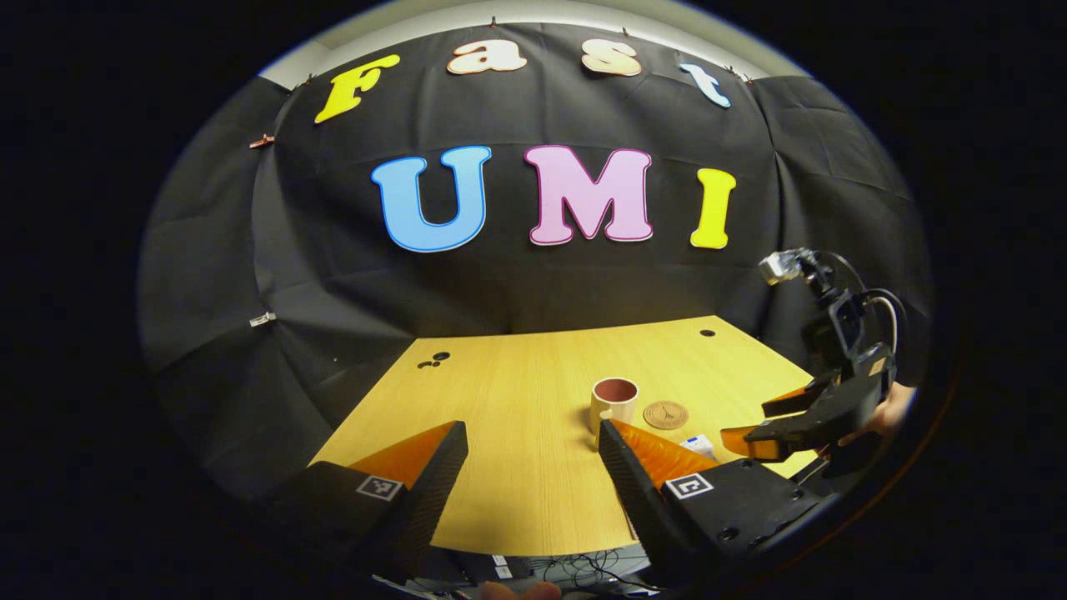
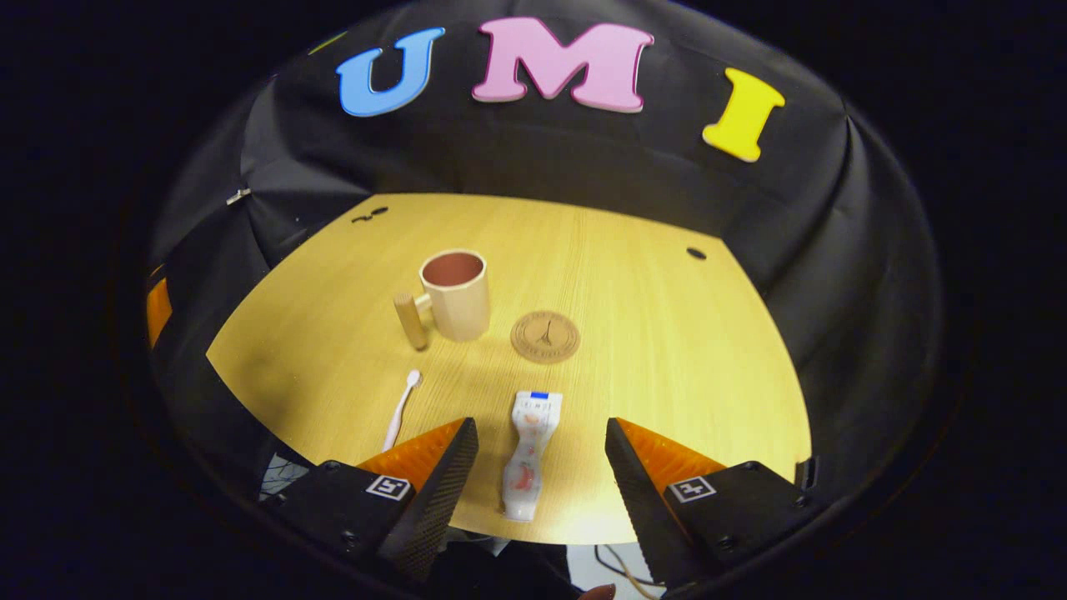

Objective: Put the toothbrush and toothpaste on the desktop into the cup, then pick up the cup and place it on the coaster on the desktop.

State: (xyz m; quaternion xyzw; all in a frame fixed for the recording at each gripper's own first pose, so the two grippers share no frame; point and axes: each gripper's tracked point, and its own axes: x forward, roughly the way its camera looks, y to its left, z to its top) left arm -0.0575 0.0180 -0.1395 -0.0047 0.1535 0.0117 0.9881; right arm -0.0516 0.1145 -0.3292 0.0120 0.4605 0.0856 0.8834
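A beige cup (image 2: 455, 293) with a wooden handle and a dark red inside stands upright mid-table, also seen as the cup (image 1: 614, 400) in the left gripper view. A round brown coaster (image 2: 545, 336) lies just right of it, the same coaster (image 1: 665, 414). The white toothpaste tube (image 2: 528, 451) lies flat near the front edge, below and between my right gripper's (image 2: 542, 437) open fingers. A white toothbrush (image 2: 402, 407) lies left of the tube. My left gripper (image 1: 533, 437) is open above the table's near edge, holding nothing. The right gripper (image 1: 754, 425) shows open at the right.
The wooden table (image 2: 650, 350) has small dark holes at its back left (image 2: 371, 215) and back right (image 2: 696, 252). Black cloth walls close in behind and on both sides. Cables (image 1: 583, 567) hang below the front edge. A hand (image 1: 892, 408) holds the right gripper.
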